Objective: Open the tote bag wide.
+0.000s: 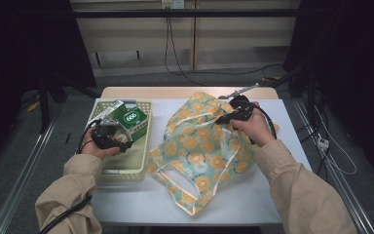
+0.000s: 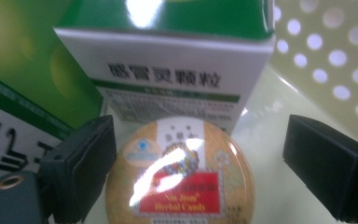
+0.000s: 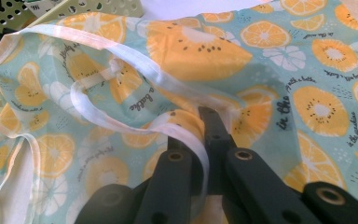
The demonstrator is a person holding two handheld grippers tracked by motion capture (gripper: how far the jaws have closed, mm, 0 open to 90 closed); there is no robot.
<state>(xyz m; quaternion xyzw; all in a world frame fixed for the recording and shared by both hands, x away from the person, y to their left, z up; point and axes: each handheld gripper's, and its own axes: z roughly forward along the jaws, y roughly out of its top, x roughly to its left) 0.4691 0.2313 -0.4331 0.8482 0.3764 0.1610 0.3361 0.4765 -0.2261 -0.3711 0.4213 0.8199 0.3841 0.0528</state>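
My right claw point(image 3: 204, 135) is clenched on the bag's point(image 1: 199, 146) white trim point(image 3: 186, 135) — it holds the rim up at the far right of the surface point(image 1: 141, 200), while the rest of the bag sprawls toward the near edge. My left claw point(image 2: 200, 168) is released, jaws spread to either side of a round tin point(image 2: 179, 175) (herbal candy, by its label) in the basket point(image 1: 136, 165) at left, a green-and-white box point(image 2: 172, 65) just beyond the tin.

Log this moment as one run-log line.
left gripper: open, astride candy tin in basket | right gripper: shut on bag rim | green box: in basket
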